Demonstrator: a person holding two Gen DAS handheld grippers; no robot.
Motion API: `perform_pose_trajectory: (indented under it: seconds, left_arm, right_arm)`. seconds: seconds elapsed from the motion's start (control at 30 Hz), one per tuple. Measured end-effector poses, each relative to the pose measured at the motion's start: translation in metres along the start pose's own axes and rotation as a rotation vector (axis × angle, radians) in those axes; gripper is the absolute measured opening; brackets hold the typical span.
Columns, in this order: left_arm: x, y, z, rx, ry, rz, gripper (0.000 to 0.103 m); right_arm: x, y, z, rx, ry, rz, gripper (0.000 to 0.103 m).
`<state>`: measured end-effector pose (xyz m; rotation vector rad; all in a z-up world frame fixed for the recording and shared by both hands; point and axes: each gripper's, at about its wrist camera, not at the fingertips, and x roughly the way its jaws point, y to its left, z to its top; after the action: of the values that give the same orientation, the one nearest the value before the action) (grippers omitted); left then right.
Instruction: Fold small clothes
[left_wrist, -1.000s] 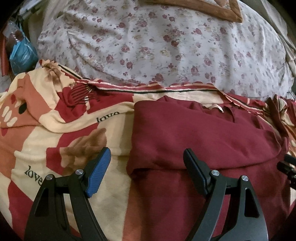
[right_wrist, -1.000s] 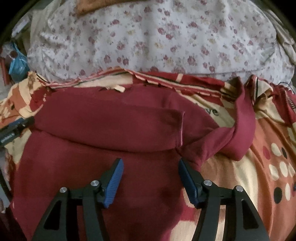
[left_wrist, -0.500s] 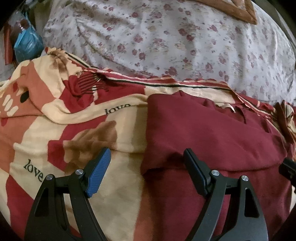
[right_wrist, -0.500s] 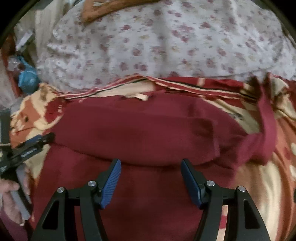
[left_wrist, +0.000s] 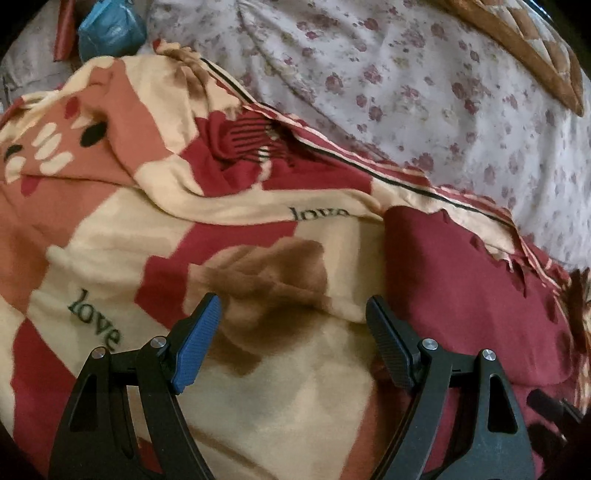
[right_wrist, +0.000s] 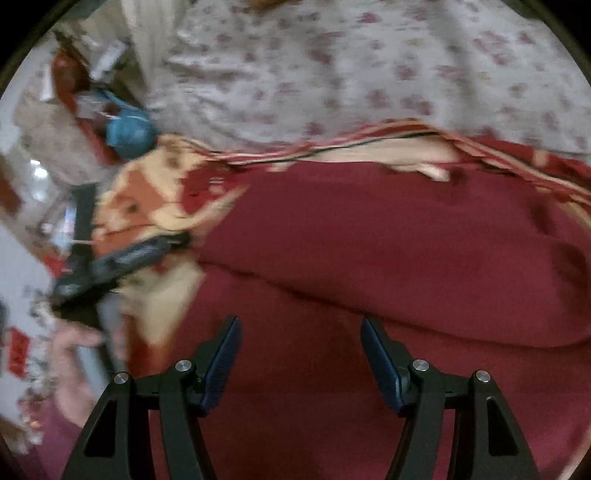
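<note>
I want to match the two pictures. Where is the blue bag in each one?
Left wrist view: the blue bag sits at the top left edge, above the patterned blanket.
Right wrist view: the blue bag is at upper left, blurred, just left of the flowered quilt.
Shared landmark: the dark red garment lies on the blanket in both.

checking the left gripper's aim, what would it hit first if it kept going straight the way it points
Probably the blanket, not the shirt. The open left gripper frames bare blanket, with the shirt's edge just beyond its right finger. Depth is hard to judge.
</note>
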<state>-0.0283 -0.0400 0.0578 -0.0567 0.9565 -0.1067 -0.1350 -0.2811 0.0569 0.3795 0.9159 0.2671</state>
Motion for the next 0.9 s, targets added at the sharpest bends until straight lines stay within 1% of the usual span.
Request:
perform_pose_trajectory:
  seconds: [0.03, 0.07, 0.13, 0.2, 0.23, 0.3, 0.33, 0.37, 0.43, 0.5, 0.57, 0.6, 0.63, 0.7, 0.73, 0.8, 0.87, 0.9]
  left_arm:
    - [-0.001, 0.002, 0.001, -0.002, -0.006, 0.020, 0.081]
    - [-0.002, 0.006, 0.003, -0.014, -0.014, 0.041, 0.081]
    - [-0.003, 0.015, 0.006, -0.045, -0.019, 0.045, 0.081]
    - [-0.003, 0.027, 0.010, -0.093, -0.020, 0.037, 0.081]
    - [-0.004, 0.032, 0.010, -0.110, -0.019, 0.037, 0.081]
    - [-0.006, 0.041, 0.012, -0.134, -0.017, 0.036, 0.081]
    - [-0.007, 0.044, 0.013, -0.143, -0.020, 0.037, 0.081]
    - [-0.008, 0.049, 0.015, -0.153, -0.024, 0.042, 0.081]
    - [-0.010, 0.055, 0.018, -0.167, -0.031, 0.047, 0.081]
    - [-0.011, 0.061, 0.022, -0.185, -0.037, 0.044, 0.081]
    - [-0.015, 0.068, 0.025, -0.204, -0.052, 0.038, 0.081]
    - [-0.015, 0.070, 0.026, -0.210, -0.059, 0.039, 0.081]
    - [-0.016, 0.072, 0.027, -0.217, -0.066, 0.041, 0.081]
    - [-0.014, 0.073, 0.029, -0.222, -0.064, 0.036, 0.081]
    - [-0.013, 0.072, 0.029, -0.221, -0.060, 0.033, 0.081]
    - [-0.012, 0.068, 0.028, -0.209, -0.056, 0.027, 0.081]
    - [-0.014, 0.061, 0.028, -0.184, -0.063, 0.013, 0.081]
    - [-0.016, 0.059, 0.027, -0.176, -0.065, 0.000, 0.081]
  right_arm:
    - [0.004, 0.008, 0.003, -0.002, 0.004, 0.057, 0.065]
    - [0.009, 0.016, 0.007, -0.009, 0.005, 0.094, 0.065]
    - [0.022, 0.037, 0.012, -0.049, 0.004, 0.163, 0.065]
    - [0.041, 0.054, 0.017, -0.094, 0.023, 0.202, 0.066]
    - [0.056, 0.061, 0.019, -0.110, 0.046, 0.204, 0.067]
    - [0.083, 0.063, 0.022, -0.099, 0.076, 0.162, 0.067]
    - [0.095, 0.063, 0.026, -0.086, 0.074, 0.146, 0.067]
    - [0.099, 0.063, 0.029, -0.082, 0.052, 0.138, 0.067]
    - [0.104, 0.068, 0.039, -0.072, 0.009, 0.121, 0.067]
    - [0.110, 0.076, 0.048, -0.080, -0.017, 0.122, 0.070]
    - [0.114, 0.081, 0.053, -0.091, -0.048, 0.129, 0.071]
    - [0.116, 0.086, 0.053, -0.100, -0.049, 0.171, 0.071]
    - [0.117, 0.091, 0.054, -0.108, -0.044, 0.189, 0.071]
    - [0.122, 0.105, 0.052, -0.163, -0.041, 0.172, 0.071]
    - [0.126, 0.107, 0.051, -0.176, -0.019, 0.166, 0.071]
    - [0.130, 0.103, 0.051, -0.158, 0.008, 0.177, 0.071]
    - [0.119, 0.096, 0.050, -0.131, 0.023, 0.196, 0.071]
    - [0.107, 0.090, 0.048, -0.117, 0.034, 0.205, 0.071]
